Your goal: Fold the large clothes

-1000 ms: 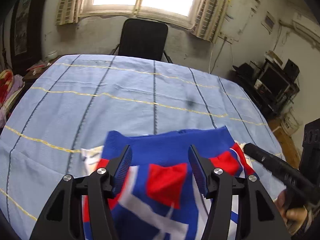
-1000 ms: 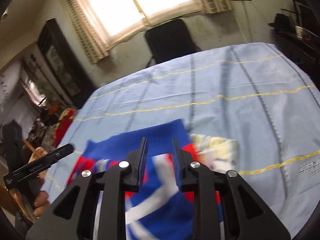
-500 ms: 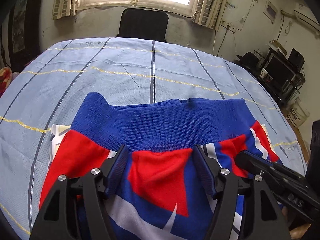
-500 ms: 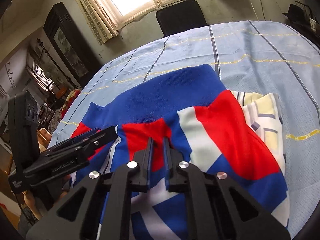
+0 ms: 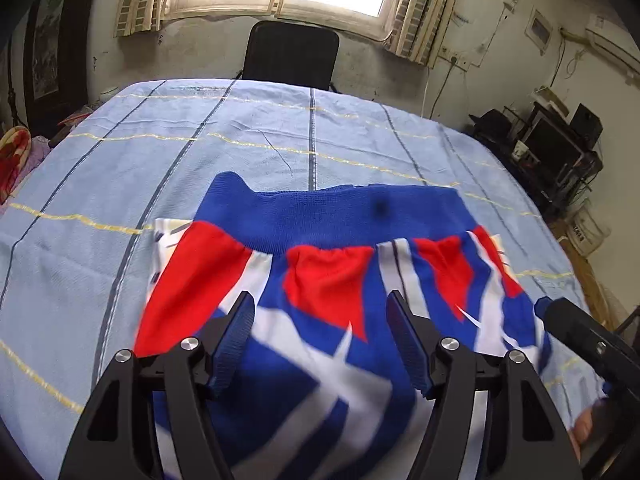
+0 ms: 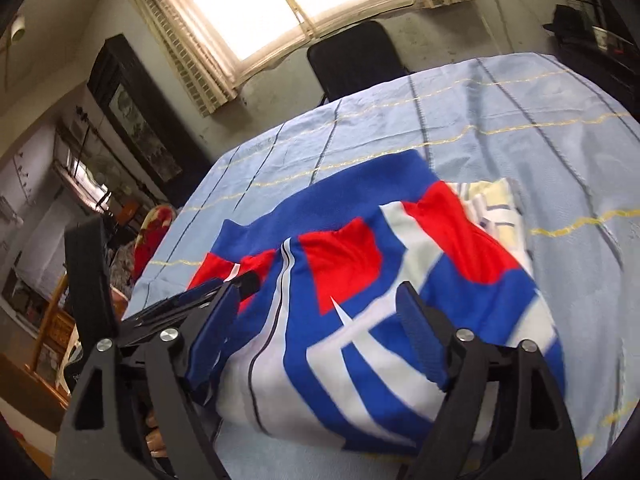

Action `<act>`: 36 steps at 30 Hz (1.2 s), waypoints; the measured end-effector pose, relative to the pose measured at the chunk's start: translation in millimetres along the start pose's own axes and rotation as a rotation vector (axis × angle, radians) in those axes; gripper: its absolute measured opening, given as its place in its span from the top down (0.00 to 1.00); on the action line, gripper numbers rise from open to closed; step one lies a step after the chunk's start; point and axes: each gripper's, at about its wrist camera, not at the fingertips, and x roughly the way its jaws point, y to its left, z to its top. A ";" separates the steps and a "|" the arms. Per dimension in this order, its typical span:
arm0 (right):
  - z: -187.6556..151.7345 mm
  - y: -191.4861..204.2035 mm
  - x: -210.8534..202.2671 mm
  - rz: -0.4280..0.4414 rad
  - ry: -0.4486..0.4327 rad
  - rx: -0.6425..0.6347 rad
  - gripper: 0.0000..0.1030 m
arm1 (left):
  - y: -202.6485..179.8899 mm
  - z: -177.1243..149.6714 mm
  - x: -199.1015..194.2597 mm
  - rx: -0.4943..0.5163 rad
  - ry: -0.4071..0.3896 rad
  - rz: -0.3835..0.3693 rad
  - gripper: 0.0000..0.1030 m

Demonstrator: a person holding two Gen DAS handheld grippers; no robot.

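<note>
Two tongs, left [image 5: 320,344] gaping, right [image 6: 316,332] just sprung wide, empty above folded garment [image 5: 332,280], bedsheet [image 5: 240,152].

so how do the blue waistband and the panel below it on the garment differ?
The waistband is plain ribbed blue knit; the panel is smooth fabric in red, white and blue blocks. The waistband lies farthest from the grippers; the panel runs back under both. Both lie on the blue tablecloth.
</note>
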 end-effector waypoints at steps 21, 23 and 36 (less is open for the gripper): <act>-80.5 -94.7 -78.8 0.120 0.050 0.299 0.36 | -46.3 -47.2 20.7 0.171 0.015 0.202 0.26; -78.5 -98.7 -73.2 0.097 0.038 0.319 0.36 | -45.7 -46.8 20.9 0.165 0.013 0.200 0.26; -60.0 -98.7 -34.5 -0.031 -0.028 0.404 0.47 | -22.7 -36.1 0.2 0.037 -0.014 0.061 0.33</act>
